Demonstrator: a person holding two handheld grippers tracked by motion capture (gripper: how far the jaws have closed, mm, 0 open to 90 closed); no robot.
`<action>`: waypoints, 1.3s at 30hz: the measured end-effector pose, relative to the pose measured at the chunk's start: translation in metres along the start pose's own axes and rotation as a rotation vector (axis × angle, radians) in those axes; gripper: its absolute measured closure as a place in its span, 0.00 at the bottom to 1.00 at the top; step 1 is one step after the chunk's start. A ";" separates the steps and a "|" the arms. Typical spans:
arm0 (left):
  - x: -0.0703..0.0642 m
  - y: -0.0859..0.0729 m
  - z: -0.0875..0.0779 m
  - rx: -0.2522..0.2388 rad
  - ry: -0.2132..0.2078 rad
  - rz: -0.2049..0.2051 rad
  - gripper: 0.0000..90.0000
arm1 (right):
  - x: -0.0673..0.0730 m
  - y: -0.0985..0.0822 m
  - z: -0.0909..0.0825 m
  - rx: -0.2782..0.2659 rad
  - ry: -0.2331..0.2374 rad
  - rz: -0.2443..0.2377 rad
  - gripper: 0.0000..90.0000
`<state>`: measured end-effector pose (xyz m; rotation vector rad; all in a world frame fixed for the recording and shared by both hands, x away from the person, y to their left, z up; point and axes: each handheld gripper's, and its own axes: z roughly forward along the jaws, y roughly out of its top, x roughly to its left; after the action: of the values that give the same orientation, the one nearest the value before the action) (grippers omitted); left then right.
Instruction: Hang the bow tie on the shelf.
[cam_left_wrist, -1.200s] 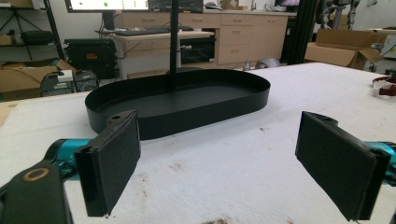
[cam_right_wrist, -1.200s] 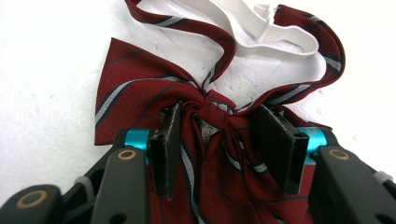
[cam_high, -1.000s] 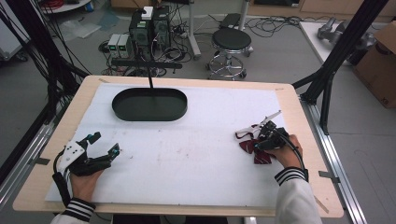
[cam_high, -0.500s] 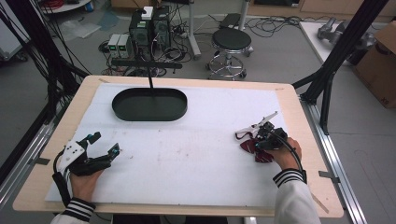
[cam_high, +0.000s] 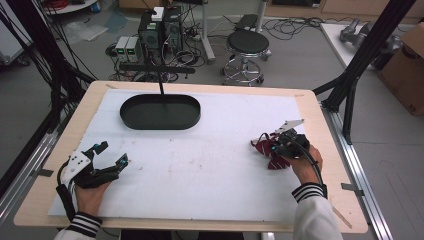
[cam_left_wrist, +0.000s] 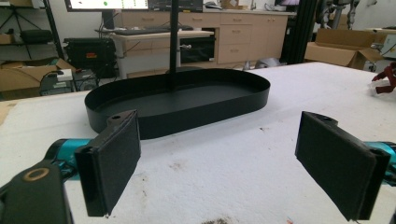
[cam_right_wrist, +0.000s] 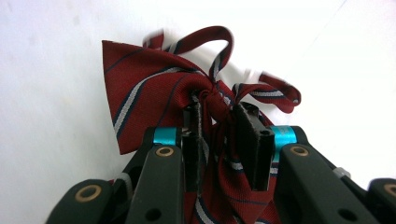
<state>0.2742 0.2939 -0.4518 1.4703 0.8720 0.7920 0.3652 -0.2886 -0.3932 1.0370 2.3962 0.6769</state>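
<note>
Clamped at its knot between the closed jaws of the right gripper (cam_right_wrist: 215, 116), a red striped bow tie (cam_right_wrist: 154, 100) is seen lying on the white table cover (cam_high: 200, 165) near the right edge. The pick-up is judged done; carrying the tie to the black oval tray (cam_high: 160, 111), well apart at the far left, is judged to be left. The left gripper (cam_high: 111, 155) is held low with jaws wide and empty. Compared with the earlier frame, the right jaws have just been closing on the tie; the tray is unchanged.

White-topped table (cam_high: 200, 170): black tray (cam_high: 160, 112), striped bow (cam_high: 267, 150).
</note>
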 end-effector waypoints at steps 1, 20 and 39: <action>0.000 0.000 0.000 0.000 0.000 0.000 0.16 | 0.000 0.001 -0.001 -0.016 -0.004 0.001 0.81; 0.000 0.000 0.000 0.003 0.001 -0.001 0.16 | 0.019 0.028 -0.035 -0.367 -0.039 0.057 0.81; 0.001 0.000 0.001 0.004 -0.001 -0.011 0.16 | 0.061 0.103 -0.036 -0.574 0.026 0.022 0.81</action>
<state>0.2751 0.2940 -0.4517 1.4681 0.8812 0.7819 0.3625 -0.1897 -0.3164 0.8046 2.0149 1.2906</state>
